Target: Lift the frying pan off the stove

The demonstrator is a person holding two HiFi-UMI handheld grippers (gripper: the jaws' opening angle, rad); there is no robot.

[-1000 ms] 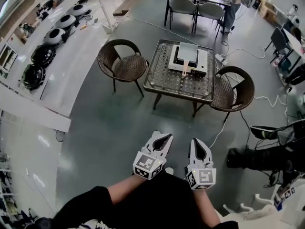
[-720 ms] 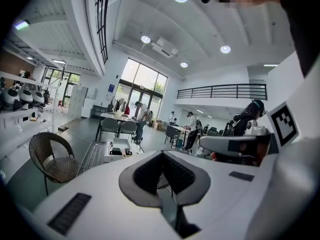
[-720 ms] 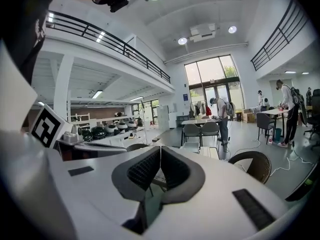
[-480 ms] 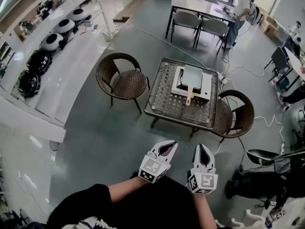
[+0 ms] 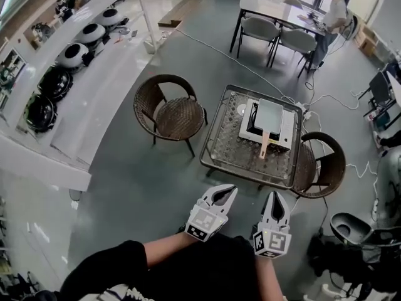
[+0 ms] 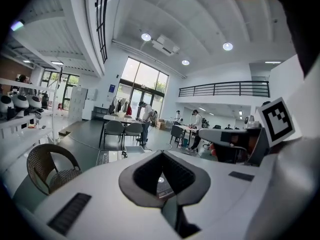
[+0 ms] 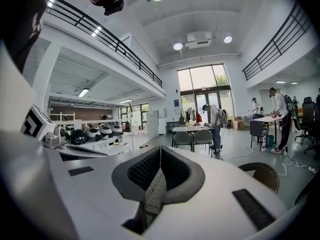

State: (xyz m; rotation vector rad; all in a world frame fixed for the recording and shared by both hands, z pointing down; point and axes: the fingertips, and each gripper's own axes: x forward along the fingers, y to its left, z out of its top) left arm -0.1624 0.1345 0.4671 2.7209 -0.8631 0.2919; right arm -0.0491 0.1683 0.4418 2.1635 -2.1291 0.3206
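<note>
Both grippers are clamped shut with nothing in them: left gripper [image 5: 225, 193] and right gripper [image 5: 276, 198], side by side over the floor. The frying pan [image 5: 270, 115] sits on the stove [image 5: 288, 135] on the glass table [image 5: 216, 150], well apart from them. A wicker chair [image 5: 170, 113] stands on the table's left and another chair [image 5: 327, 163] on its right.

We see the stove [image 5: 287, 132] partly covered by the frying pan [image 5: 270, 115], the right wicker chair [image 5: 316, 168] partly hidden behind the glass table [image 5: 229, 140], our black sleeves [image 5: 125, 268] cut off at the near edge, that table mostly hidden behind the left gripper [image 6: 161, 156] in its own view
</note>
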